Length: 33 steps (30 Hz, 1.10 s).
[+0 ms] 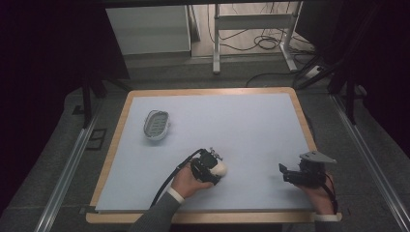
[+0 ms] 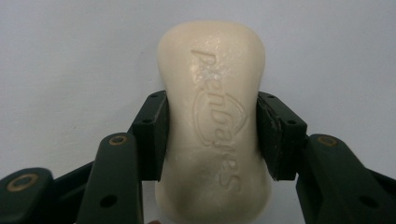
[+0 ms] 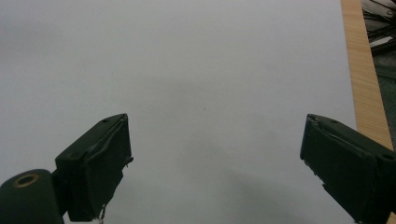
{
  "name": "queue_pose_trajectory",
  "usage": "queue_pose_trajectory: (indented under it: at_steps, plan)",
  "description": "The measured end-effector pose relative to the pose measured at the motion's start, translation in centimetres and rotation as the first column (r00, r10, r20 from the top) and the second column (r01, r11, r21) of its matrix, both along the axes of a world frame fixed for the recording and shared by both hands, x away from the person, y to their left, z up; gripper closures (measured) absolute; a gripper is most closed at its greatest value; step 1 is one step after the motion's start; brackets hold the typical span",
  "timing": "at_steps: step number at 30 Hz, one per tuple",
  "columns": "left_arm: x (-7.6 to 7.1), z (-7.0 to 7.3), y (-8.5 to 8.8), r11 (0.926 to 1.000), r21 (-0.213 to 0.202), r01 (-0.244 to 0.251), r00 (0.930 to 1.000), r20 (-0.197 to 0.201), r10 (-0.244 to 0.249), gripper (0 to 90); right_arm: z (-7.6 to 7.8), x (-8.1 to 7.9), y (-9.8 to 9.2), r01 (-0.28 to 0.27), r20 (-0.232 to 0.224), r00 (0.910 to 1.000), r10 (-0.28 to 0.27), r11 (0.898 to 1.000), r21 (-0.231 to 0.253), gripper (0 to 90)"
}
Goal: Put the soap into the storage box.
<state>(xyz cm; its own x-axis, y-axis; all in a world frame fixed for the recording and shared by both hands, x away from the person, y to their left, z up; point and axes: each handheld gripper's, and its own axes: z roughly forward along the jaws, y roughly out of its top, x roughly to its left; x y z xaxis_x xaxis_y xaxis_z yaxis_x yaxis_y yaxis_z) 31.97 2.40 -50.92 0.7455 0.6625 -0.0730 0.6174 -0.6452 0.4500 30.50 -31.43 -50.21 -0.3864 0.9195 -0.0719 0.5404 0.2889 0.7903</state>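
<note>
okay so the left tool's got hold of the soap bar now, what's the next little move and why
Probably lift the soap bar a little off the table. The left tool has both pads pressed against the bar's narrow middle, so the grip looks settled. The soap dish sits apart, farther back on the left, so the bar would need to clear the surface before travelling there. The right tool is open, holding nothing.

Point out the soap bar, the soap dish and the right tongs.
soap bar [image 2: 214, 126], left gripper view, its embossed top face.
soap dish [image 1: 157, 124], high view, its ribbed middle.
right tongs [image 3: 215, 163], right gripper view, midway between the fingertips.
</note>
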Motion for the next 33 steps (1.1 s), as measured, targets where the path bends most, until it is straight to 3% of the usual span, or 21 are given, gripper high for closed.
queue_pose_trajectory:
  at_steps: [5, 16, 33]
  plan:
    - [0.1, 0.1, 0.3, 0.9999, -0.009, 0.006, 1.0000, 0.000, -0.006, 49.5, 0.1, 0.0, -0.1, 0.003, 0.003, 1.0000, -0.003, 1.000, 0.002, 8.4]
    - [0.1, 2.1, 2.2, 0.9957, -0.093, -0.003, 0.9996, 0.027, 0.006, 49.5, 0.1, 0.0, -0.4, 0.031, 0.005, 0.9995, -0.031, 1.000, 0.004, 8.4]
    - [0.5, 3.4, 4.7, 0.9912, -0.127, -0.036, 0.9977, 0.053, 0.043, 49.5, 0.0, 0.0, -0.5, 0.041, 0.004, 0.9991, -0.041, 0.999, -0.001, 8.4]
